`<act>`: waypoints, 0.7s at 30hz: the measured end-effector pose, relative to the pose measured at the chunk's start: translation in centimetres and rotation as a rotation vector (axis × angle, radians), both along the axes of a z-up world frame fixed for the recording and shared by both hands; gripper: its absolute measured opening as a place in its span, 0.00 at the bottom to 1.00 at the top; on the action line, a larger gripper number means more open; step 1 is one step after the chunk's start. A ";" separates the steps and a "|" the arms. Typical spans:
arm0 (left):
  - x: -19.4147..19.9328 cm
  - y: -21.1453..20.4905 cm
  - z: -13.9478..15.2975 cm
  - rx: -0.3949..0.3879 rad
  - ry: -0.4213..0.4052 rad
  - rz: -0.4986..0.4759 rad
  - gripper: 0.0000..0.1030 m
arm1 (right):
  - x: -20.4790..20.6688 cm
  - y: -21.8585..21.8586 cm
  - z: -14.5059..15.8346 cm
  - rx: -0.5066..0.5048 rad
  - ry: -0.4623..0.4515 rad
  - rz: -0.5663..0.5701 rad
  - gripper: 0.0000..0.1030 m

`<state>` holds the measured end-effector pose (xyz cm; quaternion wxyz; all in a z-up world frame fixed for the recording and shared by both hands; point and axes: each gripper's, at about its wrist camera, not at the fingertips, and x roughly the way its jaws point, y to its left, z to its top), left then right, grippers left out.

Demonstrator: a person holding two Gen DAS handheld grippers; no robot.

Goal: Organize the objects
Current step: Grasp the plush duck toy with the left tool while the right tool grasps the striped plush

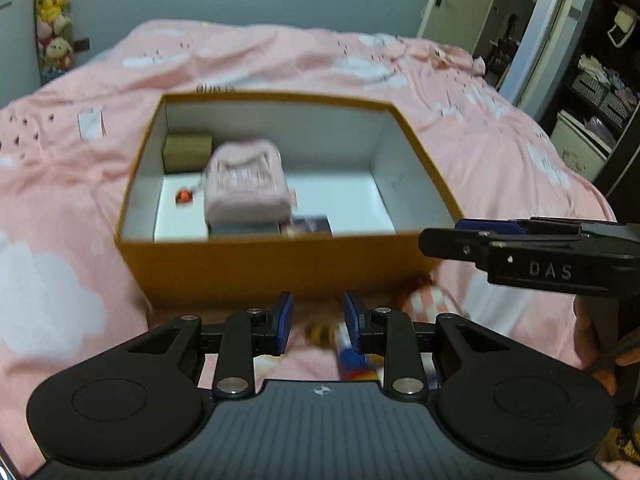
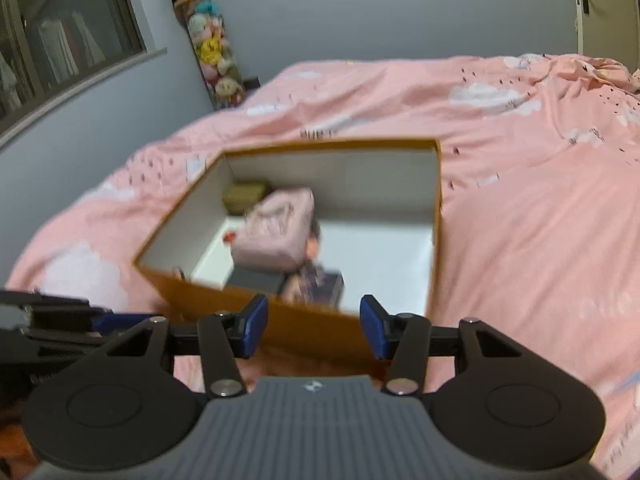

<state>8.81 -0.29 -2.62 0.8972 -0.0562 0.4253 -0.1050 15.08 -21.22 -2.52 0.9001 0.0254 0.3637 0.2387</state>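
Raised letters reading "DAS" are seen on the side of the right gripper, which enters the left wrist view from the right edge. Dark lettering is printed on the pink bedspread just behind the box, but it is too blurred to be read. An open orange cardboard box with white inner walls is placed on the bed, near the middle of both views. Inside it, toward its left side, a soft pink pouch with a faint printed pattern is laid on top of a dark flat item; a small olive-brown box is set in the far left corner, a small red object lies on the white floor beside the pouch, and a dark printed card or booklet rests against the near wall. The right half of the box is bare. The left gripper is held in front of the box's near wall, its blue-padded fingers spread a little apart with nothing between them; blurred colourful items lie on the bed beyond them. The right gripper's fingers are spread wider in the right wrist view, over the box's near corner, pinching nothing. A column of stuffed toys is hung on the grey wall.
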 end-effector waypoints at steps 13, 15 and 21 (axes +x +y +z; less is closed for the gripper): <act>-2.7 0.1 -2.4 -0.129 0.145 -0.042 0.35 | -4.6 -2.5 -3.2 -0.087 0.121 -0.037 0.51; -2.8 -0.4 -2.6 -0.130 0.157 -0.066 0.42 | -5.1 -2.8 -3.5 -0.088 0.130 -0.045 0.51; -2.2 -1.7 -3.3 -0.129 0.179 -0.091 0.47 | -5.1 -3.0 -4.5 -0.150 0.164 -0.052 0.51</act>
